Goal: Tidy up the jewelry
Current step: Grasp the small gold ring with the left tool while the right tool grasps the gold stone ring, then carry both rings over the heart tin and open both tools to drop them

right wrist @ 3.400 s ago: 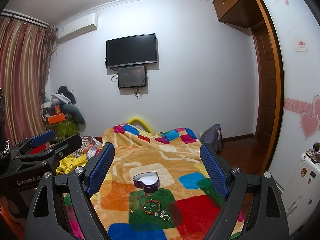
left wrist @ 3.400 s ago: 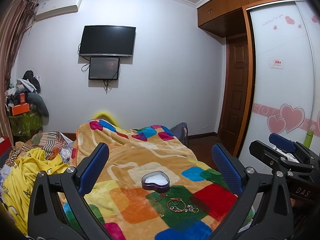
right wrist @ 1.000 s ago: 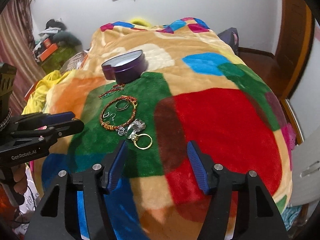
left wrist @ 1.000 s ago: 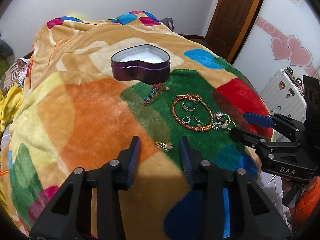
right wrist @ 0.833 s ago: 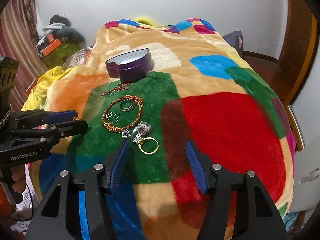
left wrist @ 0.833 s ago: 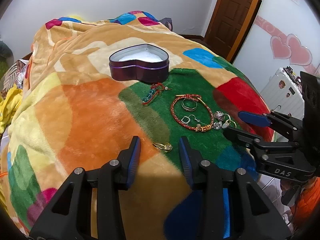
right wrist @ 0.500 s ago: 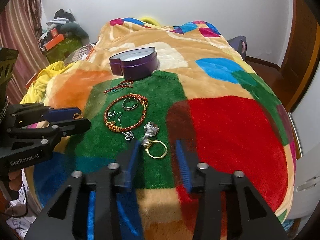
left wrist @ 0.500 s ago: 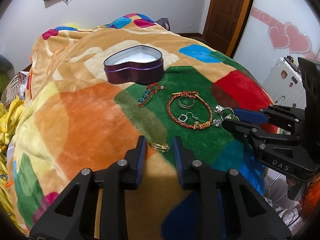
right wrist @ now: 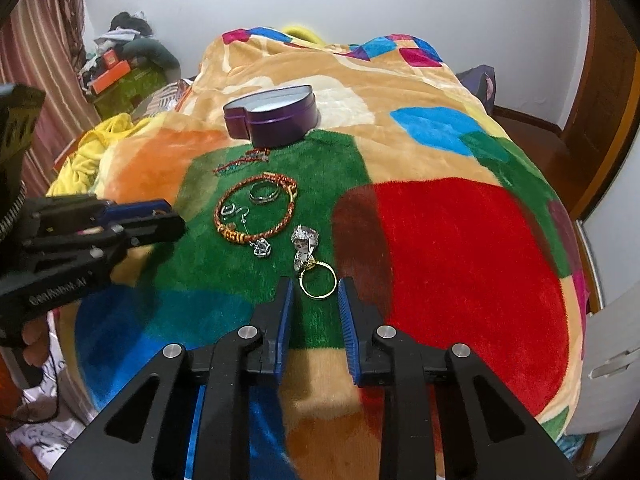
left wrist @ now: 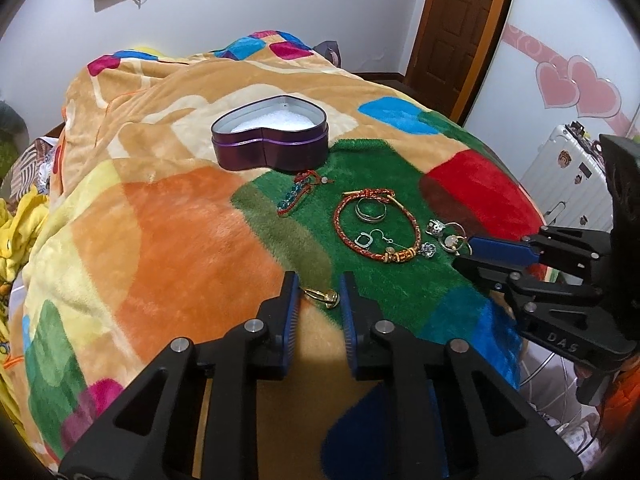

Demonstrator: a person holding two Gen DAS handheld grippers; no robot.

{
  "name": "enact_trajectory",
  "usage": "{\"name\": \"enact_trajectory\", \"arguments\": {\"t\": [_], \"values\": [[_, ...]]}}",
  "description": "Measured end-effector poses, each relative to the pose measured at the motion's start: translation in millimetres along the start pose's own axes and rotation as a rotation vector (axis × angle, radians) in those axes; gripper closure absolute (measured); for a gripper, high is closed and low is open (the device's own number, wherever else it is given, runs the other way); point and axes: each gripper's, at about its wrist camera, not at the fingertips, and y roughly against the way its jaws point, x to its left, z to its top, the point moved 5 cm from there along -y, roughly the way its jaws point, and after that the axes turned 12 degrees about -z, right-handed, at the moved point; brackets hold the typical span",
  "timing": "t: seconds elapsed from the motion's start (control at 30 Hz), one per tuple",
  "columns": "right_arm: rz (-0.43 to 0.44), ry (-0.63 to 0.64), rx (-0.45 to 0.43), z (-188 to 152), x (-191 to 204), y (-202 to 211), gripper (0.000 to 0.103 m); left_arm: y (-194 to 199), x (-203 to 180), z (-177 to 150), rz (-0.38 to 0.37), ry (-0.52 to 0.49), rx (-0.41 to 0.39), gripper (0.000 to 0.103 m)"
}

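Left tool [left wrist: 316, 292] closing around a small gold ring [left wrist: 322, 295], pads not touching; right tool [right wrist: 314, 292] closing around the big gold ring [right wrist: 319, 280], lower centre.

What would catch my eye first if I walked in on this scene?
Probably the bright patchwork blanket, with a purple heart-shaped tin sitting open on it. Just in front of the tin, bracelets and rings lie scattered on a green patch, notably a red braided bracelet. Two black grippers, left and right, are closing around gold rings.
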Motion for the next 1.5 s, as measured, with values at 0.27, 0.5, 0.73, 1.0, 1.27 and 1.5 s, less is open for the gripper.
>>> {"name": "enact_trajectory", "arguments": {"t": [0.27, 0.5, 0.73, 1.0, 1.27, 1.5], "values": [[-0.013, 0.001, -0.018, 2, 3, -2, 0.085, 11, -1, 3, 0.003, 0.012, -0.024, 0.083], [-0.034, -0.029, -0.03, 4, -6, 13, 0.086, 24, -5, 11, 0.003, 0.01, -0.065, 0.083], [-0.07, -0.049, -0.07, 13, -13, 29, 0.085, 39, -6, 21, 0.007, 0.005, -0.115, 0.083], [-0.059, -0.086, -0.171, 46, -10, 53, 0.085, 57, -2, 37, 0.019, -0.003, -0.179, 0.083], [-0.04, -0.077, -0.259, 78, 1, 63, 0.085, 71, 4, 58, 0.033, -0.01, -0.243, 0.083], [-0.015, -0.059, -0.297, 100, 13, 58, 0.085, 75, 12, 77, 0.042, -0.014, -0.286, 0.083]]}}
